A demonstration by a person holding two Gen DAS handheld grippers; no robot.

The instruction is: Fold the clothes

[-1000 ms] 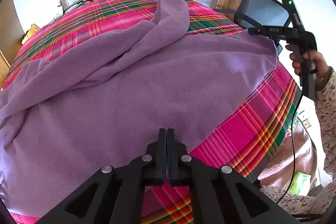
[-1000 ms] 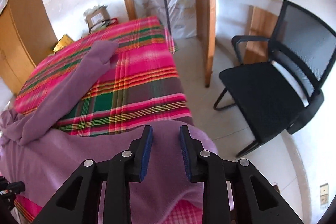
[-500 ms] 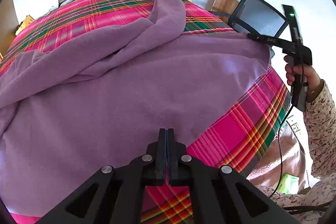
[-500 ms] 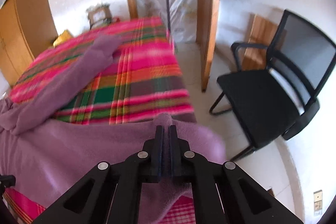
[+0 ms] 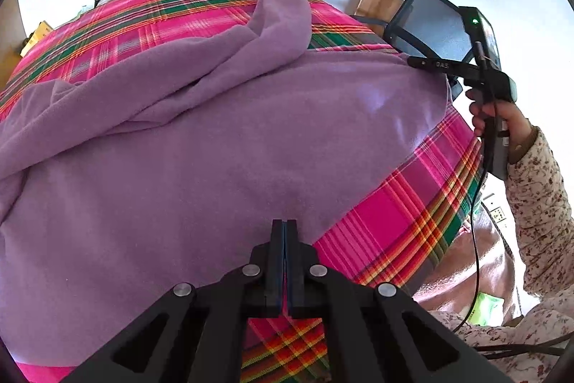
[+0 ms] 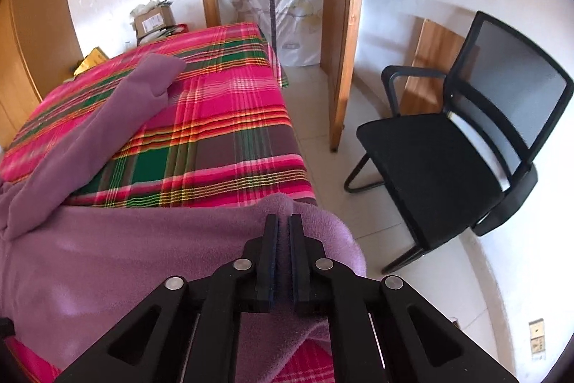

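In the left wrist view, the left gripper sits pinched fully together at the near hem of the purple fleece garment, which lies spread across the plaid bedcover with one sleeve trailing toward the far end of the bed; whether cloth is actually caught between those pads cannot be told, since the tips meet right at the hem's edge. Across the bed, the person's hand holds the right gripper at the garment's far right corner, close to the bed's edge. In the right wrist view, the right gripper has just been closing, and its jaws stand narrow with a ridge of the purple fleece garment pressed between the pads, the corner bunching up just beyond the tips above the floor beside the office chair. To do this step well, both corners probably want lifting together and evenly, keeping the hem taut between them so the fleece folds flat. A thin bite on thick fleece may slip, so a gentle, level carry looks wise.
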